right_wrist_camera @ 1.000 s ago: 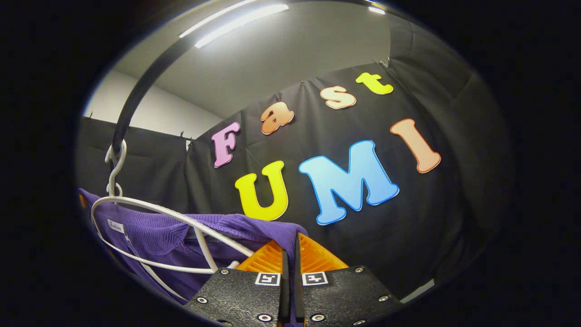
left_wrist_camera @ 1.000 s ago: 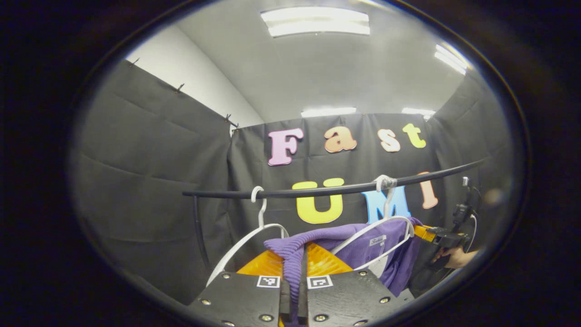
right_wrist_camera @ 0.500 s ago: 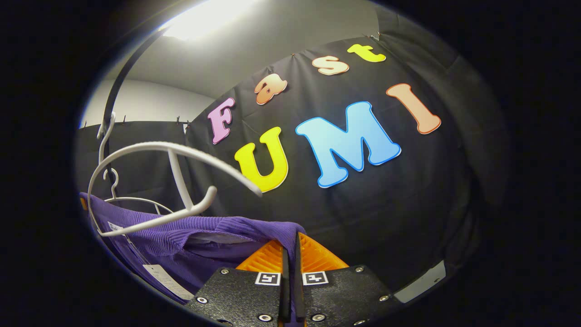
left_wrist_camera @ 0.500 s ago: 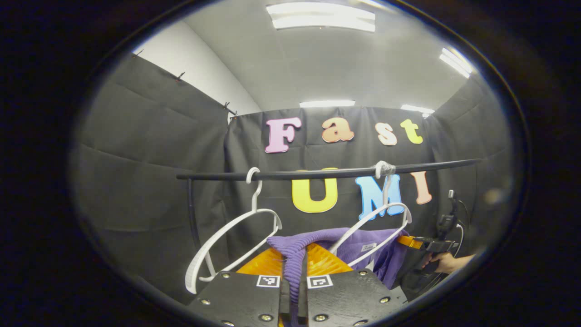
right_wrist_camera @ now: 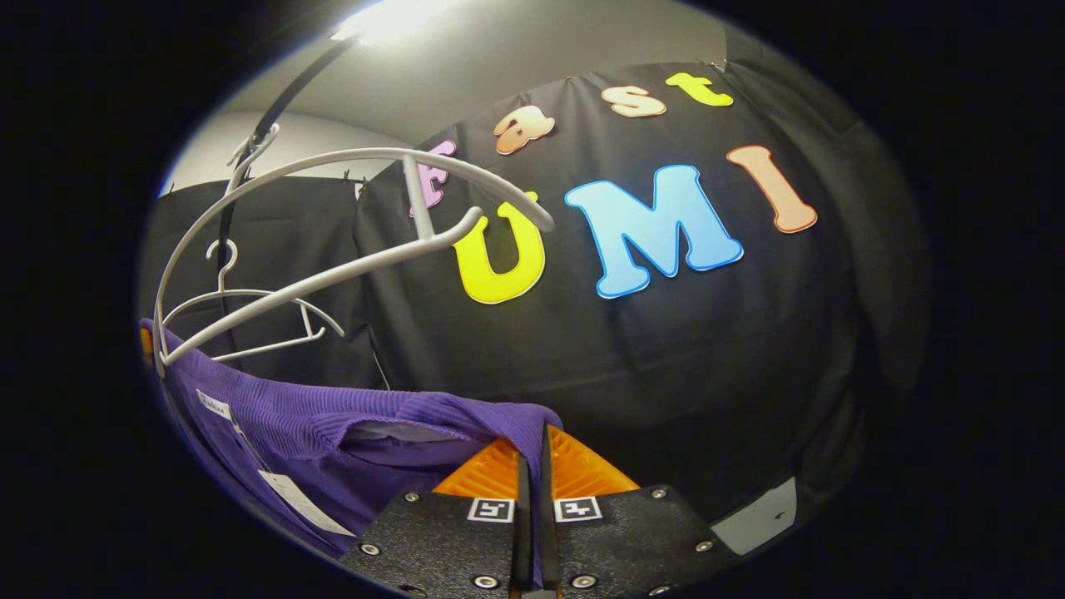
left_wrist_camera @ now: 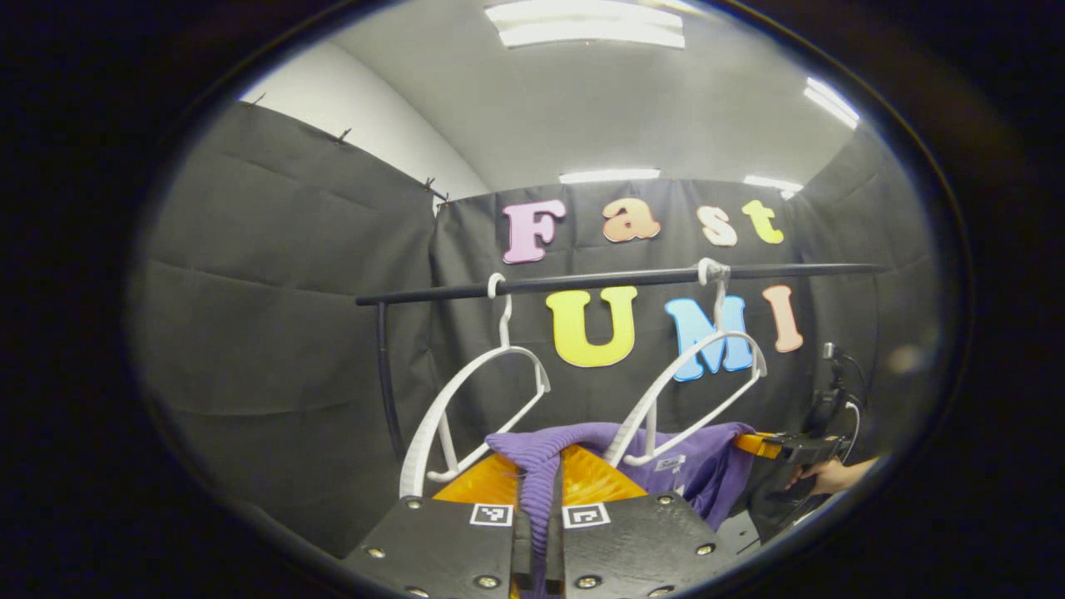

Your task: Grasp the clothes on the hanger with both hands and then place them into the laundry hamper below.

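Note:
A purple knitted garment (left_wrist_camera: 691,466) hangs stretched between my two grippers, free of the hangers. My left gripper (left_wrist_camera: 537,482) is shut on one shoulder of it, the fabric pinched between its orange fingers. My right gripper (right_wrist_camera: 532,453) is shut on the other shoulder of the garment (right_wrist_camera: 333,424), which sags away to the left with its labels showing. In the left gripper view the right gripper (left_wrist_camera: 786,448) and the hand holding it show at the far right. A bare white hanger (left_wrist_camera: 699,383) hangs on the black rail (left_wrist_camera: 616,279) just above the garment; it looms close (right_wrist_camera: 349,241) in the right gripper view.
A second bare white hanger (left_wrist_camera: 474,408) hangs further left on the rail; it is seen small (right_wrist_camera: 250,320) in the right gripper view. The rail's black upright post (left_wrist_camera: 387,374) stands at the left. Black cloth walls close the booth on all sides.
Both grippers have come down with the garment. It has slipped off the right-hand hanger, which now swings bare above it. The rail sits higher in both views.

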Demonstrator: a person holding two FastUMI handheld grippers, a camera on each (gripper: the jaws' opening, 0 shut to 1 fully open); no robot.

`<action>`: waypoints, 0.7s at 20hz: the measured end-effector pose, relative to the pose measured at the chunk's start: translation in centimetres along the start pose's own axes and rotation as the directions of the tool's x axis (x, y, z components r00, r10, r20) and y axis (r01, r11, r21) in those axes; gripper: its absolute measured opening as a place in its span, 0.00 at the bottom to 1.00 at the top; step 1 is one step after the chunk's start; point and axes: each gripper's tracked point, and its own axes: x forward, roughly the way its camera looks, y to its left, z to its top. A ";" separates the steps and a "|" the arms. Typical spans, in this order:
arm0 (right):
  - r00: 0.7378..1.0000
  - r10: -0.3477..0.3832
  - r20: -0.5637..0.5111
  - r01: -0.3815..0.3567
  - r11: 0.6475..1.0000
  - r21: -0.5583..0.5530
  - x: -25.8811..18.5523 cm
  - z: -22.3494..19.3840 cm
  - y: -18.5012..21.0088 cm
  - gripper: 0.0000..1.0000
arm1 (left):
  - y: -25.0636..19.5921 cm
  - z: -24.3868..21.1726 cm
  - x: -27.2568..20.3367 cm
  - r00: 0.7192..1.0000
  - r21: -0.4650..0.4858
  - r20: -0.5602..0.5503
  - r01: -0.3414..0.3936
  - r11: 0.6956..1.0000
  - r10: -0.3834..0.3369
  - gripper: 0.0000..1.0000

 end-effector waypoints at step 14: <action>0.995 -0.012 0.095 0.018 0.998 -0.054 -15.1 3.8 6.4 0.03 | -0.8 -1.9 -6.6 0.986 -0.144 0.026 0.166 0.975 -0.164 0.07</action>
